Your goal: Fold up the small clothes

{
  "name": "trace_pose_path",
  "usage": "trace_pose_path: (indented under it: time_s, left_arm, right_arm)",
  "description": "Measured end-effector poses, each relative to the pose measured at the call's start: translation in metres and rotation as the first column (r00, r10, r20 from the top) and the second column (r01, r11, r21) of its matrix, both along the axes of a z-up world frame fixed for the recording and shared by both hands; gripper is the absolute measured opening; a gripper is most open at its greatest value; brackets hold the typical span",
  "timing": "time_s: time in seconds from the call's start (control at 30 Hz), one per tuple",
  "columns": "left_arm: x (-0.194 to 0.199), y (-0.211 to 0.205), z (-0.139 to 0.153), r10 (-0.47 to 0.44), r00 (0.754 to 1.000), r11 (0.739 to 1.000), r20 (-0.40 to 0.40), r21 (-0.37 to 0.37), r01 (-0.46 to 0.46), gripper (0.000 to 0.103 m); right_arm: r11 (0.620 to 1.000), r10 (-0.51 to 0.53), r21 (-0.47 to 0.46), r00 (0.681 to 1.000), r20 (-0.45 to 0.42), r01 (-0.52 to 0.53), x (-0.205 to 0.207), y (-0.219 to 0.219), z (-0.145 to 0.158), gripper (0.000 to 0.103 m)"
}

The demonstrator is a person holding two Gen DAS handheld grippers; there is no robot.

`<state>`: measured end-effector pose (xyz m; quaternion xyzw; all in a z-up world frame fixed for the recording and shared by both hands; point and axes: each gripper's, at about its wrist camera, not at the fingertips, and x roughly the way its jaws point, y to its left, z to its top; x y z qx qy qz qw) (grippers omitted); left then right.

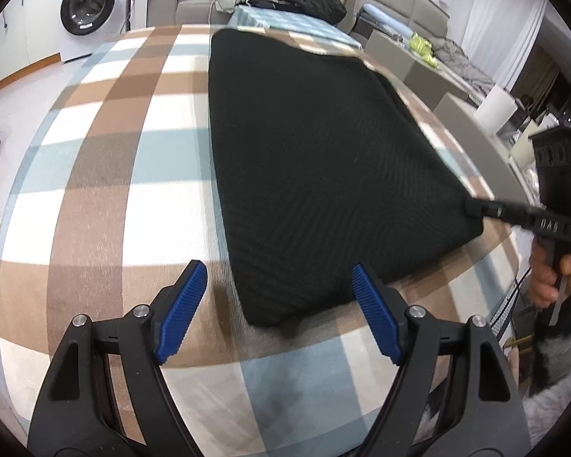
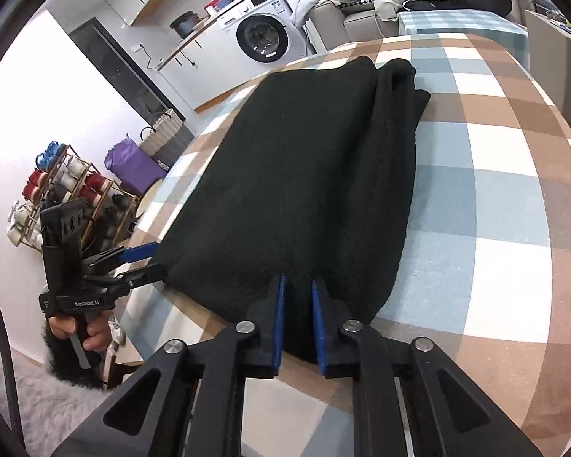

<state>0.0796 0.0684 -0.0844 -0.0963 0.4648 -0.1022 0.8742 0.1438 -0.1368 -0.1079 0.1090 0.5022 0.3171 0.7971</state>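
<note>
My right gripper (image 2: pixel 296 297) pinches the near edge of the black garment (image 2: pixel 297 175) lying folded on the checked tablecloth (image 2: pixel 495 228), ready to lift it, while my left gripper (image 1: pixel 278 285) hovers wide open, empty, at its near corner.

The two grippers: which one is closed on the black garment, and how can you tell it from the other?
The right gripper: its blue pads pinch the black garment at its near edge. The left gripper hangs open, nothing between its pads.
</note>
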Motion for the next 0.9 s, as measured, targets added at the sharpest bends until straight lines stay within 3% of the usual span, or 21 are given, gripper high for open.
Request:
trace_pose_path:
  time_s: [0.27, 0.4, 0.53, 0.6, 0.67, 0.77, 0.9]
  left_arm:
    - [0.013, -0.003, 0.007, 0.017, 1.0, 1.0, 0.023, -0.013, -0.016, 0.077]
    - [0.023, -0.004, 0.006, 0.024, 0.999, 0.999, 0.032, -0.028, -0.023, 0.077]
    - [0.034, -0.004, 0.003, 0.046, 0.999, 0.998, 0.027, -0.041, -0.045, 0.077]
    - [0.038, -0.005, 0.001, 0.051, 0.998, 0.998, 0.021, -0.04, -0.05, 0.077]
    - [0.04, -0.006, 0.0, 0.05, 0.999, 0.998, 0.017, -0.025, -0.05, 0.077]
    - [0.041, -0.008, -0.003, 0.035, 0.999, 0.999, 0.003, -0.021, -0.035, 0.077]
    - [0.042, -0.008, -0.004, 0.033, 0.999, 0.999, -0.004, -0.013, -0.033, 0.077]
  right_arm:
    - [0.999, 0.003, -0.036, 1.0, 0.005, -0.003, -0.01, -0.004, -0.009, 0.014]
    - [0.999, -0.012, -0.036, 0.999, 0.032, 0.013, 0.001, -0.001, 0.002, 0.018]
    - [0.997, -0.071, -0.009, 0.997, 0.007, 0.071, 0.025, 0.009, -0.006, 0.018]
    - [0.996, -0.093, 0.004, 0.996, -0.01, 0.093, 0.032, 0.013, -0.012, 0.013]
    - [0.995, -0.1, 0.007, 0.994, 0.032, 0.1, 0.03, 0.014, -0.008, 0.008]
    - [0.992, -0.111, -0.058, 0.993, 0.037, 0.113, 0.026, 0.01, -0.011, 0.007]
    - [0.991, -0.129, -0.024, 0.991, 0.038, 0.13, 0.024, -0.002, -0.007, 0.009]
